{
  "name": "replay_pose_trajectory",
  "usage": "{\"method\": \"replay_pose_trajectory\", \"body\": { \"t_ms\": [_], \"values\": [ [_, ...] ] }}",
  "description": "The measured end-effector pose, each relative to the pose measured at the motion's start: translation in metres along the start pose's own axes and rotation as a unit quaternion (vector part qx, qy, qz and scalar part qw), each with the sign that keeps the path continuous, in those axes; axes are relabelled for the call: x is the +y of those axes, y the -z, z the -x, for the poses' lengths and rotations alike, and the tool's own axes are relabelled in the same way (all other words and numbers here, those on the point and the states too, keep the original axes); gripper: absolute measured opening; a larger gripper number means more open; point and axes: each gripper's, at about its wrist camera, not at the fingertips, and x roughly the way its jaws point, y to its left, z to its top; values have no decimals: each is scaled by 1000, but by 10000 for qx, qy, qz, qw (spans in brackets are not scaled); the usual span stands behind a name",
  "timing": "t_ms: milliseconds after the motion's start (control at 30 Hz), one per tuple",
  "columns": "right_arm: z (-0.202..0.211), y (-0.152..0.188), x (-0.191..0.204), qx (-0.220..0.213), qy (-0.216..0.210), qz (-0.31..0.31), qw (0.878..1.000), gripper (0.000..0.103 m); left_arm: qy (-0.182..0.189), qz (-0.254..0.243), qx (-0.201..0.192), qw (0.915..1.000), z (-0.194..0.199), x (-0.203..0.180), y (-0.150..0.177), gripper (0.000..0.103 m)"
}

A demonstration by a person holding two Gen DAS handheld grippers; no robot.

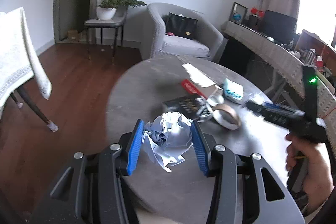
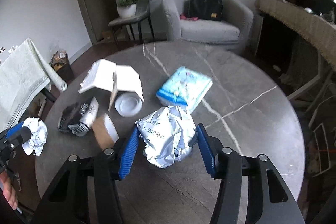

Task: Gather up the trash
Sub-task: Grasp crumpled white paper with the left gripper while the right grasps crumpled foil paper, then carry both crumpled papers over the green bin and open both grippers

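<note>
On the round grey marble table (image 2: pixel 241 81), each gripper's ribbed blue jaws pinch crumpled paper.

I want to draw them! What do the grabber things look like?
Each tool has two black angular arms with round silver bolts, ending in bright blue ribbed pads. The right tool has a green light. Bare hand, no visible sleeve.

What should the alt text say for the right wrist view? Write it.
The right gripper has its blue fingers around a crumpled printed paper wad on a round grey marble table. Behind lie a tissue pack, a white lid and open cardboard; at far left, the left gripper holds another paper wad.
</note>
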Motion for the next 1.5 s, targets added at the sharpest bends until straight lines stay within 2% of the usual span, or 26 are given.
{"method": "replay_pose_trajectory", "body": {
  "t_ms": [200, 400, 667, 800, 1033, 1267, 1333, 1400, 1500],
  "values": [
    [21, -3, 32, -453, -513, 119, 9976, 56, -230, -16, -14, 9997, 20, 26, 7, 48],
    [30, 6, 85, -535, -962, 521, 9926, 56, -472, 120, 170, 9987, 27, 61, 29, 49],
    [38, 24, 148, -527, -1389, 1082, 9830, 56, -825, 400, 742, 9930, 20, 108, 63, 49],
    [37, 26, 175, -489, -1573, 1254, 9783, 56, -858, 594, 1041, 9891, 15, 130, 77, 49],
    [25, 29, 220, -330, -1855, 1461, 9712, 56, -1039, 485, 1511, 9818, 9, 160, 98, 51],
    [12, 38, 260, -170, -2032, 1691, 9643, 56, -934, 566, 1845, 9767, 9, 182, 111, 58],
    [8, 41, 270, -112, -2059, 1759, 9626, 56, -935, 588, 1845, 9766, 10, 187, 111, 62],
    [4, 44, 279, -53, -2080, 1824, 9610, 56, -960, 617, 1824, 9766, 13, 194, 112, 71],
    [-5, 50, 294, 87, -2095, 1918, 9588, 56, -1014, 625, 1791, 9766, 19, 201, 112, 73]
  ]
}}
